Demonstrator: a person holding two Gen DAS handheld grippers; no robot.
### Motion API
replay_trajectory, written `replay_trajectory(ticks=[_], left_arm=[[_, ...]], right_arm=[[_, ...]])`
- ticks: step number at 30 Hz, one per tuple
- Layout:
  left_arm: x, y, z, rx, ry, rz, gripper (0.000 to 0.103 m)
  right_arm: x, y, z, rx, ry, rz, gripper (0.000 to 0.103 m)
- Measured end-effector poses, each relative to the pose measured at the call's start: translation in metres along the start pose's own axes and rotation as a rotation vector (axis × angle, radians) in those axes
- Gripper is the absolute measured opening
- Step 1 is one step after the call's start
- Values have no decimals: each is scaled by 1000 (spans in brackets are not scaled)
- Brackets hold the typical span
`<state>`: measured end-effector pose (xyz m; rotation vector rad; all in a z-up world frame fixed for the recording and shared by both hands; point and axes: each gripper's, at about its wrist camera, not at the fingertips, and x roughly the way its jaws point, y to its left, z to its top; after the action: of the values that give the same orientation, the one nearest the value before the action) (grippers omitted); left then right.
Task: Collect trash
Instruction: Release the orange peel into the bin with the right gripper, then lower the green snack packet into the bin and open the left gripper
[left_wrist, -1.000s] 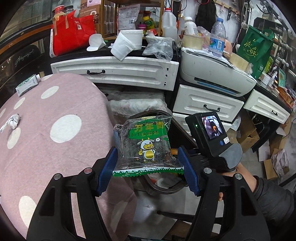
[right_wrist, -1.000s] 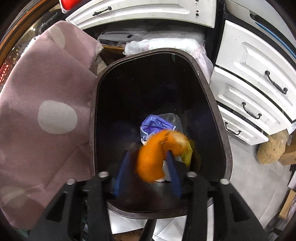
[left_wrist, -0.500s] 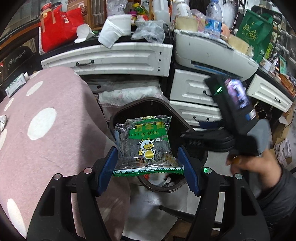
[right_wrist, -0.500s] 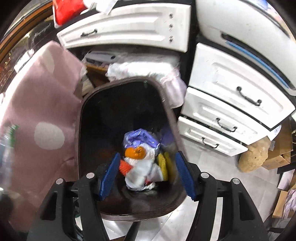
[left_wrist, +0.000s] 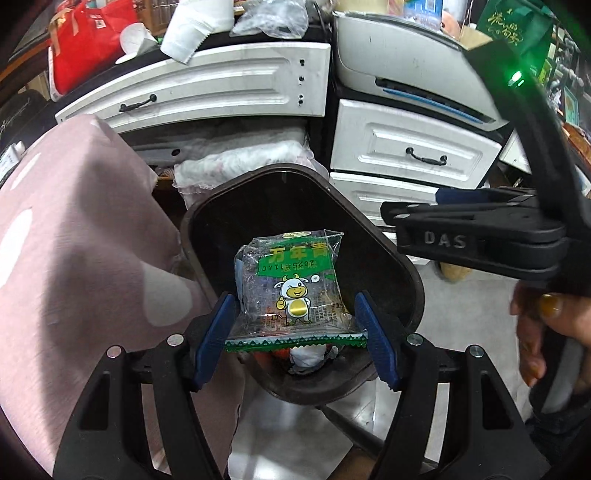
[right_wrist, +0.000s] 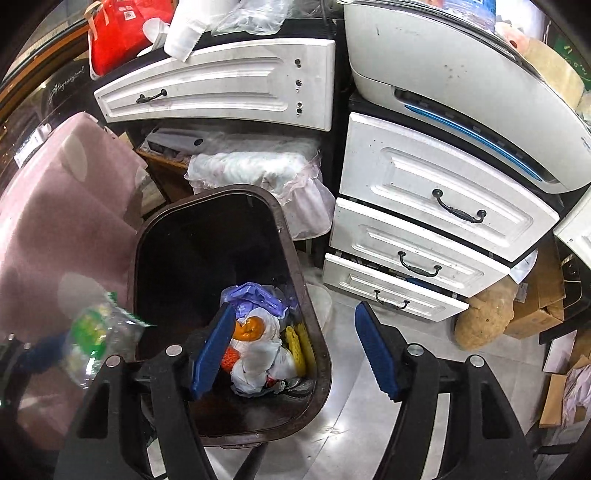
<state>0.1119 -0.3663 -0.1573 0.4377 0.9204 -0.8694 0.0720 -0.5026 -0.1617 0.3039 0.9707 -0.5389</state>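
Note:
My left gripper (left_wrist: 295, 339) is shut on a clear and green snack wrapper (left_wrist: 293, 288) with a cartoon cow, held above the dark brown trash bin (left_wrist: 391, 254). The wrapper shows blurred at the left of the right wrist view (right_wrist: 99, 339). My right gripper (right_wrist: 293, 350) is open and empty, above the bin's right rim (right_wrist: 295, 258) and the floor. Inside the bin lie an orange peel (right_wrist: 249, 328), white tissue (right_wrist: 258, 365), a purple bag (right_wrist: 255, 295) and a yellow item (right_wrist: 295, 347). The right gripper body (left_wrist: 480, 240) crosses the right of the left wrist view.
A pink polka-dot tablecloth (left_wrist: 74, 240) hangs left of the bin. White drawers (right_wrist: 424, 206) and a printer (right_wrist: 461, 85) stand behind and to the right. A bundle in plastic (right_wrist: 258, 173) lies behind the bin. Cardboard boxes (right_wrist: 543, 295) sit on the floor at right.
The orange peel left my right gripper and now lies in the bin; that gripper opened and drew back to the right. My left gripper carried the wrapper over the bin's opening.

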Motion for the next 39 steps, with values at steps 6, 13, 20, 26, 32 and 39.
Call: replay_trajectory(ticks=[6, 13, 20, 26, 32, 39], left_arm=[[29, -2, 0, 16, 48, -6, 67], [42, -10, -2, 42, 70, -22, 76], [36, -13, -7, 53, 58, -26, 85], [18, -18, -11, 73, 21, -13, 88], [-8, -22, -15, 100, -31, -5, 91], [-42, -17, -22, 92, -85, -7, 91]], right_arm=[[-2, -2, 1, 5, -8, -8, 66], [0, -4, 1, 11, -1, -6, 66], [0, -4, 0, 12, -4, -6, 69], [-2, -5, 1, 16, -11, -11, 76], [-6, -6, 3, 13, -18, -14, 78], [-15, -5, 5, 6, -41, -7, 78]])
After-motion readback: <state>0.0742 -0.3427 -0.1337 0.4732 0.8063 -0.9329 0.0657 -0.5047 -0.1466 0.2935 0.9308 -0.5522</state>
